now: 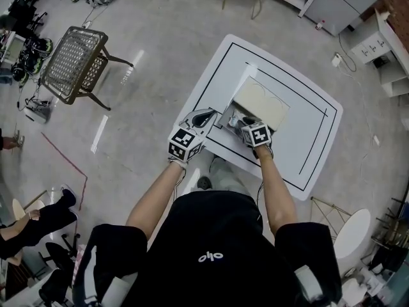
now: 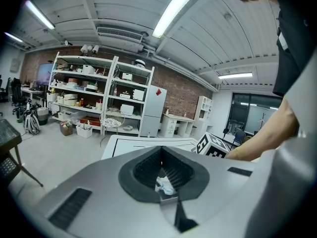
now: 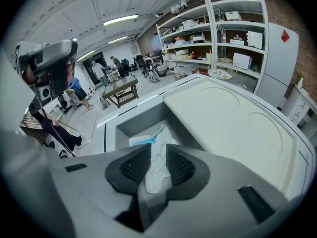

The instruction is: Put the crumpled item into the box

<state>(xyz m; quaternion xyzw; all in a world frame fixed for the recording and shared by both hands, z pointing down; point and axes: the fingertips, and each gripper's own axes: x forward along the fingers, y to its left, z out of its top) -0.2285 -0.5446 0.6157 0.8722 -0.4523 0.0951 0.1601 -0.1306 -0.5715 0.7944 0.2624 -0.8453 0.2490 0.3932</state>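
Over the grey-walled box [image 3: 132, 124] near the white table's [image 1: 307, 147] front edge, the right gripper [image 3: 157, 157] clamps the crumpled item [image 3: 157, 176], white and crinkly with blue trim, between ribbed dark pads. A smooth cream lid [image 3: 233, 128] lies open alongside. Left gripper [image 2: 162, 168], beside the box, is closed on a small white-blue scrap [image 2: 164, 185]. Bare tabletop lies beyond.

From my station I see a black short-sleeved T-shirt [image 1: 211, 232] with a small white logo [image 1: 210, 257], plus the grey plastic left gripper [image 2: 161, 168] and grey plastic right gripper [image 3: 157, 163], each bearing a black-and-white marker cube [image 1: 185, 143].
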